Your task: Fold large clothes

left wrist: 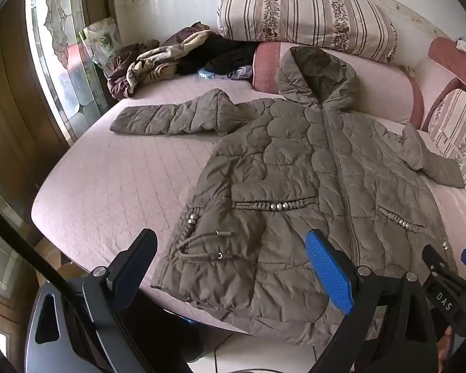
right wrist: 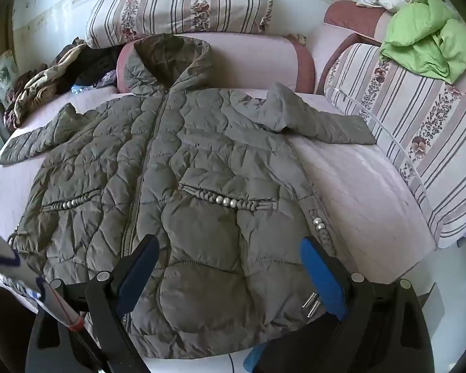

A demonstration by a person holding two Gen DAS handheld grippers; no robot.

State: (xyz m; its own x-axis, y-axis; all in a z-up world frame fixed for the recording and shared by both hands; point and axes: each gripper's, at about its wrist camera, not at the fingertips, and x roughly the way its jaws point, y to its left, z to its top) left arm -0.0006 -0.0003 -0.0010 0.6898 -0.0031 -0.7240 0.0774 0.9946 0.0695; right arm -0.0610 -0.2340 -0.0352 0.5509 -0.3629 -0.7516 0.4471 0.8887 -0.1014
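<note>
An olive quilted hooded coat [left wrist: 295,168] [right wrist: 177,168] lies front up and zipped on the pink bed [left wrist: 115,180], hood toward the pillows and both sleeves spread sideways. My left gripper [left wrist: 233,267] is open above the coat's lower left hem, nothing between its fingers. My right gripper [right wrist: 230,267] is open over the lower right hem, with the coat below it and untouched. In the left wrist view the right gripper [left wrist: 447,267] shows at the right edge.
A striped floral pillow [left wrist: 307,15] stands at the head of the bed, another striped cushion [right wrist: 419,130] along the right side. A heap of clothes [left wrist: 171,59] lies at the far left corner. A green garment [right wrist: 428,49] sits at the far right. A glass door [left wrist: 56,62] is left.
</note>
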